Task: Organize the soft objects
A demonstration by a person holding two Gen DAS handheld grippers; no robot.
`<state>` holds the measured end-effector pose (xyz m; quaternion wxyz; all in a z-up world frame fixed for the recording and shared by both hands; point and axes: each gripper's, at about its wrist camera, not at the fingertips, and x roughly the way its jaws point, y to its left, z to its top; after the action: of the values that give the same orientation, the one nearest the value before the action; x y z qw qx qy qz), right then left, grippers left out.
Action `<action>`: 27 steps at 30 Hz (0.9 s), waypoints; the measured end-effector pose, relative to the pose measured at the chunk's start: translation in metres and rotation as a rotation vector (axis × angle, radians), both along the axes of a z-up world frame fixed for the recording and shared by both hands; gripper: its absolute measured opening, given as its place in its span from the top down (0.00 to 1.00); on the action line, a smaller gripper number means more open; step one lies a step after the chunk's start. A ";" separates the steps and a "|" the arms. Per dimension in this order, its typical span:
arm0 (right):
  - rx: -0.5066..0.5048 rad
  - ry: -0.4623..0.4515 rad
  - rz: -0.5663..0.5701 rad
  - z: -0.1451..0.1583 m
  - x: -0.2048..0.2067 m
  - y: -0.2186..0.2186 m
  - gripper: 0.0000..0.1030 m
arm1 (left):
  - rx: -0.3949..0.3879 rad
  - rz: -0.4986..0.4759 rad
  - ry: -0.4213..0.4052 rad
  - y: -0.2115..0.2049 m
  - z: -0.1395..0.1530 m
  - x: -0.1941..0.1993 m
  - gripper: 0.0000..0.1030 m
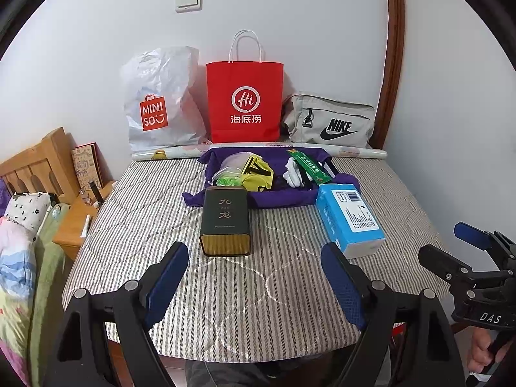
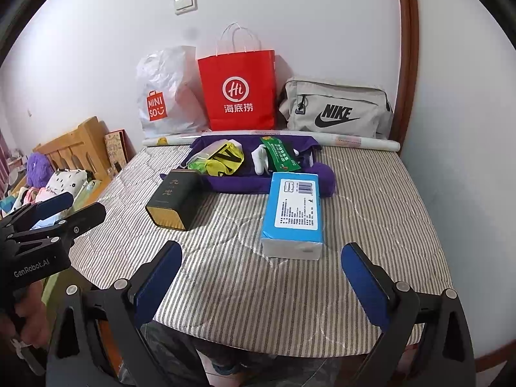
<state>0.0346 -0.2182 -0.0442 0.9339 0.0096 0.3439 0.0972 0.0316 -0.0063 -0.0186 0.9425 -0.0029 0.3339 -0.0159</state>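
A striped quilted mattress (image 1: pixel 225 277) fills the scene, set against a white wall (image 1: pixel 290 16) with a light switch (image 1: pixel 188 1) on it and a wooden bed frame post (image 1: pixel 395 48) at the right; a wooden headboard (image 1: pixel 35 164) and a heap of bedding (image 1: pixel 19 225) lie off to the left. Along the wall stand a white Miniso plastic bag (image 1: pixel 158 103), a red Haidilao paper bag (image 1: pixel 245 100) and a grey Nike pouch (image 1: pixel 332 121), with a rolled paper tube (image 1: pixel 358 152) lying in front of them. The soft things sit gathered on a purple cloth (image 1: pixel 277 198) spread at the far middle of the mattress: a yellow and black fabric piece (image 1: pixel 258 174), a green pouch (image 1: pixel 230 180), white gloves (image 1: pixel 295 172) and a green packet (image 1: pixel 309 167). Just in front of the cloth lie a blue tissue pack (image 1: pixel 350 221) and a dark tea tin (image 1: pixel 225 221) on its side. The left gripper (image 1: pixel 254 277) and the right gripper (image 2: pixel 261 277) hover over the near edge, fingers spread wide and holding nothing. This would fit a sorting pile partly collected, or one laid out and waiting to be bagged; the pictures do not settle which. Any next grasp calls for a light pinch on a fold, since cloth slumps and drags its neighbours.
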 end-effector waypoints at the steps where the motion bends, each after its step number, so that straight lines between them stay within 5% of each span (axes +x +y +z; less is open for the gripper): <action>1: -0.001 0.001 0.001 0.000 0.000 0.000 0.05 | 0.001 0.001 0.001 0.000 0.000 0.000 0.19; 27: -0.003 -0.001 0.013 0.000 -0.002 0.003 0.05 | -0.002 0.004 0.001 -0.001 0.001 -0.002 0.19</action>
<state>0.0323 -0.2150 -0.0444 0.9334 0.0062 0.3437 0.1027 0.0294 -0.0069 -0.0178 0.9423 -0.0046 0.3344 -0.0144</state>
